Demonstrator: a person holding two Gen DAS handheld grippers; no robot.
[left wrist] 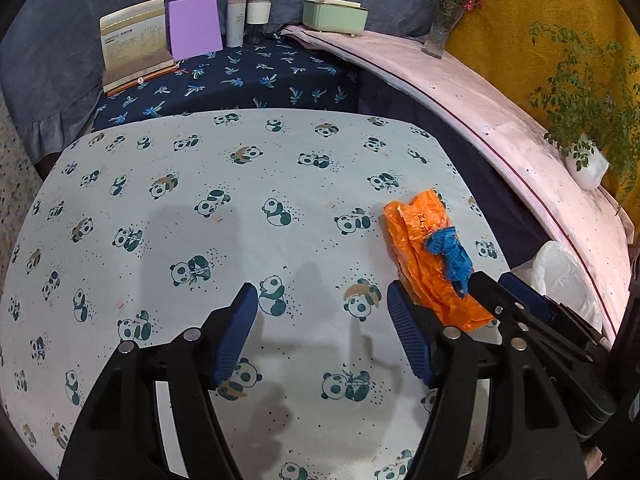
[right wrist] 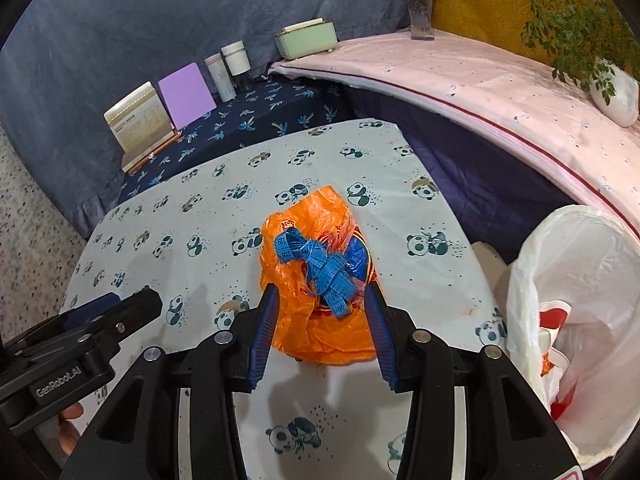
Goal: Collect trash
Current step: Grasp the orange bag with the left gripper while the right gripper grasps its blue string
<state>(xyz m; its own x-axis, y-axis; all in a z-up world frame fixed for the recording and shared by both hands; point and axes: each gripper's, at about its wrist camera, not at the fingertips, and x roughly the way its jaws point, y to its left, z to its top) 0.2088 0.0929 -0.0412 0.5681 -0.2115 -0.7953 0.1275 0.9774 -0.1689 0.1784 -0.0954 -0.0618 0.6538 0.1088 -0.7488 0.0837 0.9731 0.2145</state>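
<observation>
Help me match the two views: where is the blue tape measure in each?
Left wrist view: tape measure right of centre, on the orange bag.
Right wrist view: tape measure at centre, on the same bag.
Shared landmark: purple board at the back.

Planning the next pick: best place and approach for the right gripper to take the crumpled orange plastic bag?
Grip the crumpled orange plastic bag at its near bunched end, coming from above and the near side. The right gripper already straddles that end, fingers open on either flank. The tangled blue measuring tape lies on top farther back; a low pinch probably gathers film under it, so both may lift together.
</observation>
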